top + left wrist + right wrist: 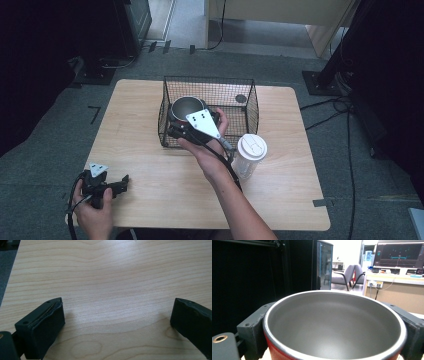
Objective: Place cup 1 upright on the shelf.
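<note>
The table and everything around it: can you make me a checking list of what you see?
Surface: wooden table, light wood grain, no spills seen.
Job's things: red cup with a grey inside held over the black wire basket.
Clutter: clear cup with a white lid standing beside the basket; a small dark round thing in the basket.
Grippers: right gripper has its jaws on both sides of the red cup; left gripper rests at the table's near corner, jaws wide apart, nothing between them.
Cables: a black cable trails along the right forearm; more lie on the floor.
Surroundings: grey carpet, dark stands, a desk with a screen, chairs.
</note>
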Available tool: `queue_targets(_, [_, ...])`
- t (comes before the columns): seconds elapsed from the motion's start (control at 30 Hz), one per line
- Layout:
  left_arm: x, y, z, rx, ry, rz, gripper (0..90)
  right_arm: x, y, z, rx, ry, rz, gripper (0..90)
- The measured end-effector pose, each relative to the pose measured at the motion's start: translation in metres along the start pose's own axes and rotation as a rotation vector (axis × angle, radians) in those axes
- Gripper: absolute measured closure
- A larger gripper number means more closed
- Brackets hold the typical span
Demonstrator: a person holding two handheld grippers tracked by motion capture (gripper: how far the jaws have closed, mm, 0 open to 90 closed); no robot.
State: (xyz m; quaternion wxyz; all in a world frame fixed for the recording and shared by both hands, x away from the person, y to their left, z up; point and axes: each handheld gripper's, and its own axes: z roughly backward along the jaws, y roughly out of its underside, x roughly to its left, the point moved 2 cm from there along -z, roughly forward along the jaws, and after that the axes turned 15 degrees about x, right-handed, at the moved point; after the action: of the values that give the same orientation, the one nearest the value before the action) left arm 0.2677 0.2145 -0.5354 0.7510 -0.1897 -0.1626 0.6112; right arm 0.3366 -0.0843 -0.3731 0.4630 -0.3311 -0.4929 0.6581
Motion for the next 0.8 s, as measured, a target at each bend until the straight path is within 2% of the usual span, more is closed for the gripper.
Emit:
queue_targets(0.13, [0.0,0.0,0.0,0.0,0.0,0.001,0.0,-0.004,-0.003,-0.007,-0.003,0.0,-0.021,6.8])
queue_targets(0.2, [0.0,0.0,0.0,0.0,0.0,0.001,0.0,-0.006,-0.006,-0.015,-0.003,0.005,-0.017,6.8])
queue_targets(0.53, [0.0,0.0,0.0,-0.001,-0.001,0.0,0.0,-0.006,-0.006,-0.041,0.006,0.022,-0.048,6.8])
queue_targets(0.6, [0.0,0.0,0.0,-0.001,-0.001,0.0,0.0,-0.007,-0.004,-0.052,-0.01,0.036,-0.059,6.8])
queue_targets(0.63, [0.0,0.0,0.0,-0.001,-0.001,0.0,0.0,-0.007,-0.004,-0.052,-0.01,0.036,-0.059,6.8])
queue_targets(0.8, [0.0,0.0,0.0,-0.001,-0.001,0.0,0.0,-0.011,0.001,-0.074,0.007,0.076,-0.082,6.8])
